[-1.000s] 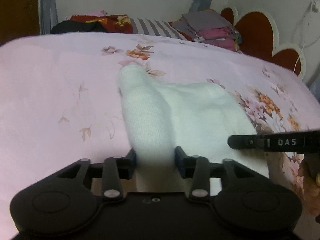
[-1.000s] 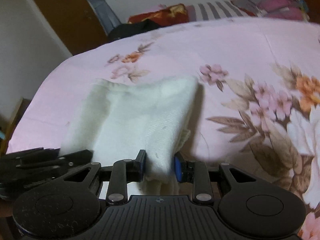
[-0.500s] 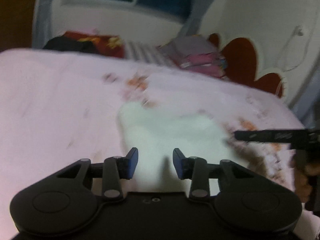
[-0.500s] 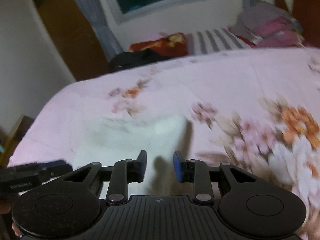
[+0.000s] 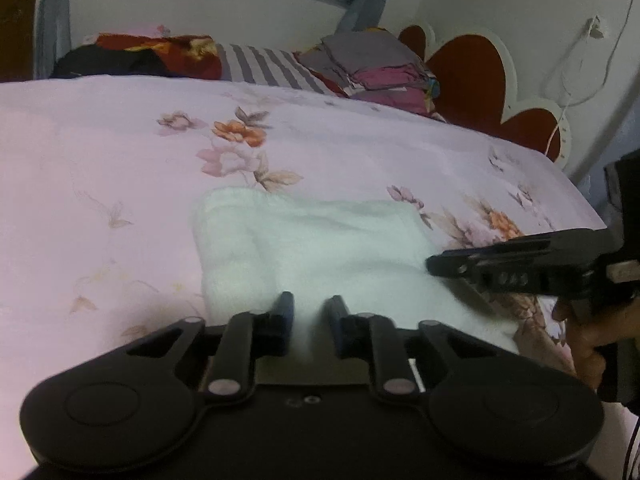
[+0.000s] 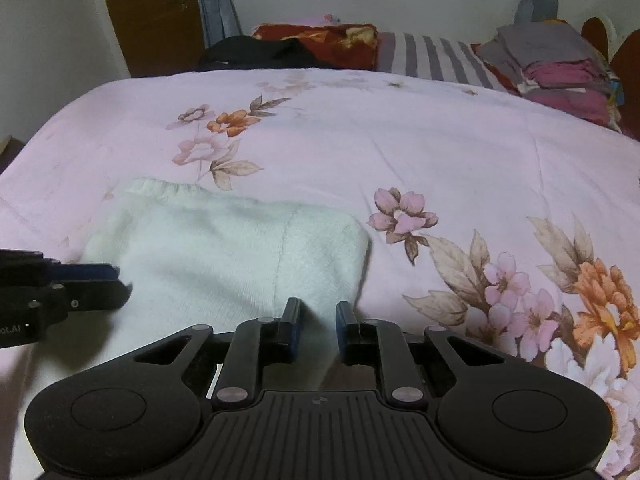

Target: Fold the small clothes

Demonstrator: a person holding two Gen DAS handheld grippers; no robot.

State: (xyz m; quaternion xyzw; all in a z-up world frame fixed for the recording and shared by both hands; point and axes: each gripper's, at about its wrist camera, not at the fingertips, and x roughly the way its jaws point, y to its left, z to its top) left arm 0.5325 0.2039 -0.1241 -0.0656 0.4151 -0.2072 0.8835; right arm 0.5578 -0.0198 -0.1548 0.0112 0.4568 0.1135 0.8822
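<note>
Pink floral bedspread [image 6: 400,140]: white garment [image 6: 224,256] lies folded, lower centre of both views. I hold left gripper [image 5: 310,312] and right gripper [image 6: 316,316] jaws apart, empty, at its near edge. One fold judged done; further halving possibly left

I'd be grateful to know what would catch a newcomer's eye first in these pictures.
Probably the white garment lying folded on the pink floral bedspread, just ahead of both open grippers, left and right. Next, the stack of folded clothes at the far end, beside a red, scalloped headboard.
</note>
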